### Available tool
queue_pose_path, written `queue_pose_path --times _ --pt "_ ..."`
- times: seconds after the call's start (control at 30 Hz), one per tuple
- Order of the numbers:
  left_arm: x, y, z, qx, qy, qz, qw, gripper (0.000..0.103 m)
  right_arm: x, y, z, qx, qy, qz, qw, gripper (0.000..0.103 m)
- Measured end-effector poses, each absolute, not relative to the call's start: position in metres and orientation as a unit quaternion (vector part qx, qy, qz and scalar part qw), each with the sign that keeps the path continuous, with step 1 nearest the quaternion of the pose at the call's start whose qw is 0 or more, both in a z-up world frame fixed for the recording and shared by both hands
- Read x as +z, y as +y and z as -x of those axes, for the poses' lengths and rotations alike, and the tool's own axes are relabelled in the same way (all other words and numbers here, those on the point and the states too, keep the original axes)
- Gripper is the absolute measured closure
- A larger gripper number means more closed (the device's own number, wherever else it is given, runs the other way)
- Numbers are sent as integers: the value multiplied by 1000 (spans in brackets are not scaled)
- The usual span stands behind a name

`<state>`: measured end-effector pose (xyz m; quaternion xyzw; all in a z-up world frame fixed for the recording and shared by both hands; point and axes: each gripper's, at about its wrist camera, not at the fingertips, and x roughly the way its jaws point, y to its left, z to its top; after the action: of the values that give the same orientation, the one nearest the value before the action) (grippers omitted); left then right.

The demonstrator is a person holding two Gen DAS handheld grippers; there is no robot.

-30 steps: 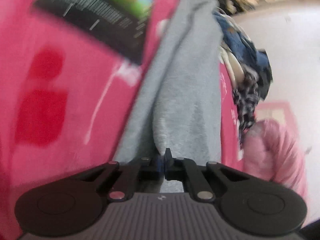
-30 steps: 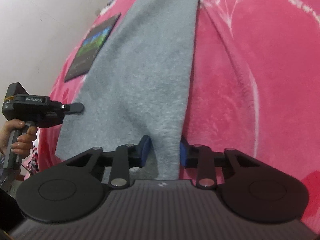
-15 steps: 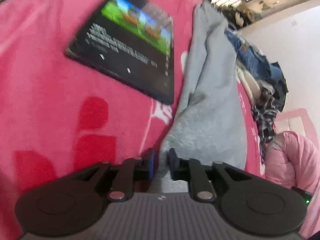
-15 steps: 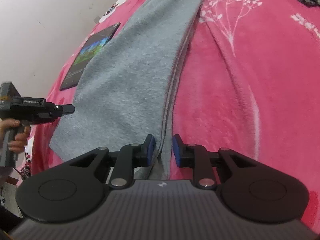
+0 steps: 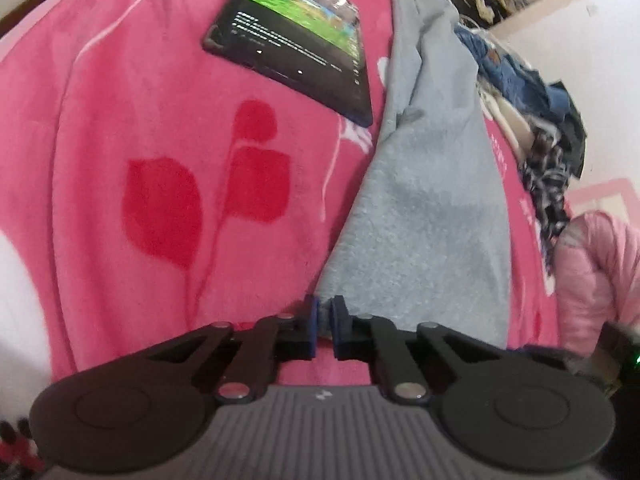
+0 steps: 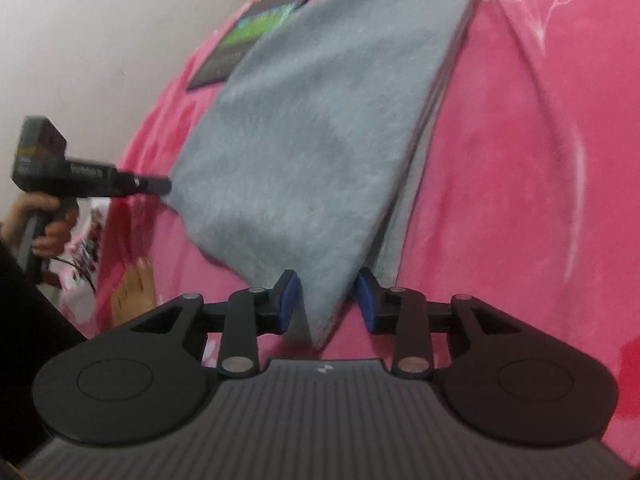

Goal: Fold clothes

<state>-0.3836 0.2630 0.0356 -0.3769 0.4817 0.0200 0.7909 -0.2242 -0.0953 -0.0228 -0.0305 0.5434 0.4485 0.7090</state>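
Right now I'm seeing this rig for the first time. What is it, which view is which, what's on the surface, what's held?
There is no robot here. A person holds a two-finger gripper in each hand, and each gripper has a fisheye camera looking out along its fingers.

One picture looks out from the left gripper. The other looks out from the right gripper and also shows the left one from the side, with the hand on its grip.

A grey garment and a lit tablet lie on a pink blanket. A pile of clothes sits further back.

The left gripper is shut on one near corner of the garment. The right gripper's jaws are opening, with the other corner between them.
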Motion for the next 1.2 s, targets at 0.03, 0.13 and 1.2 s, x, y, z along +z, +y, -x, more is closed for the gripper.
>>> queue_pose_path --times 0.03,0.13,1.2 --pt "37 262 384 20 482 374 792 98 -22 -91 226 442 544 39 712 74" --pt "47 255 383 18 478 371 796 98 -17 -83 228 412 549 58 725 93" --pt "109 213 365 46 415 146 897 86 21 -122 190 385 509 145 756 52"
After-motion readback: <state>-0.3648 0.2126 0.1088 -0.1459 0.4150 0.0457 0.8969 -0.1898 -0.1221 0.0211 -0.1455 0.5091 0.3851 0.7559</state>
